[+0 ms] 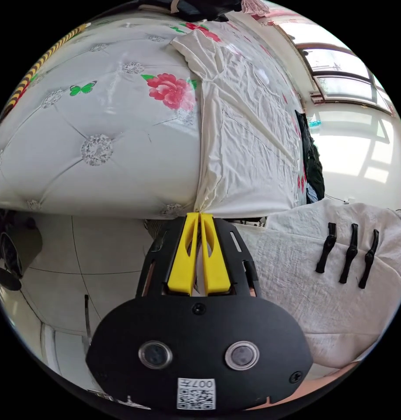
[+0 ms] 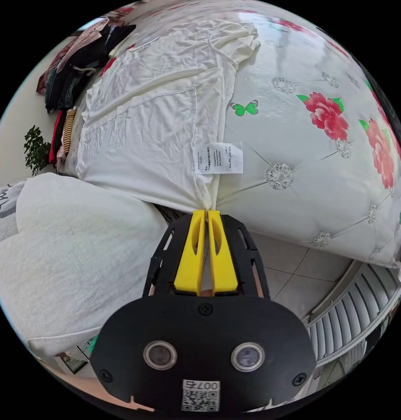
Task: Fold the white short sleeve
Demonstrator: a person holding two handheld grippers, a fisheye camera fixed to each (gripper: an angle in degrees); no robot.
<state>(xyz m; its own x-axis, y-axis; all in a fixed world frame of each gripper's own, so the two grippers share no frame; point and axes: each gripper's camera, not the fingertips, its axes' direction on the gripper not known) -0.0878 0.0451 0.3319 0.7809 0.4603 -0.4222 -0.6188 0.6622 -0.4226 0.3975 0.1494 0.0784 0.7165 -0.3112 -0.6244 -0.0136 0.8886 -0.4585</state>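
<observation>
The white short-sleeve shirt [image 1: 248, 144] lies spread on a floral quilted bed, inside out, with a care label [image 2: 218, 158] showing near its hem. In the left gripper view my left gripper [image 1: 199, 213] is shut on one bottom corner of the hem at the bed's edge. In the right gripper view my right gripper [image 2: 206, 211] is shut on the other hem corner, just below the label. The shirt [image 2: 156, 118] stretches away from both grippers toward its sleeves and collar at the far side.
The bed cover [image 1: 95, 144] is white with red flowers and green butterflies. A person's white top with black toggles [image 1: 340, 271] is close beside the left gripper. A pile of dark clothes [image 2: 73, 74] sits beyond the shirt. Tiled floor [image 1: 95, 262] lies below the bed edge.
</observation>
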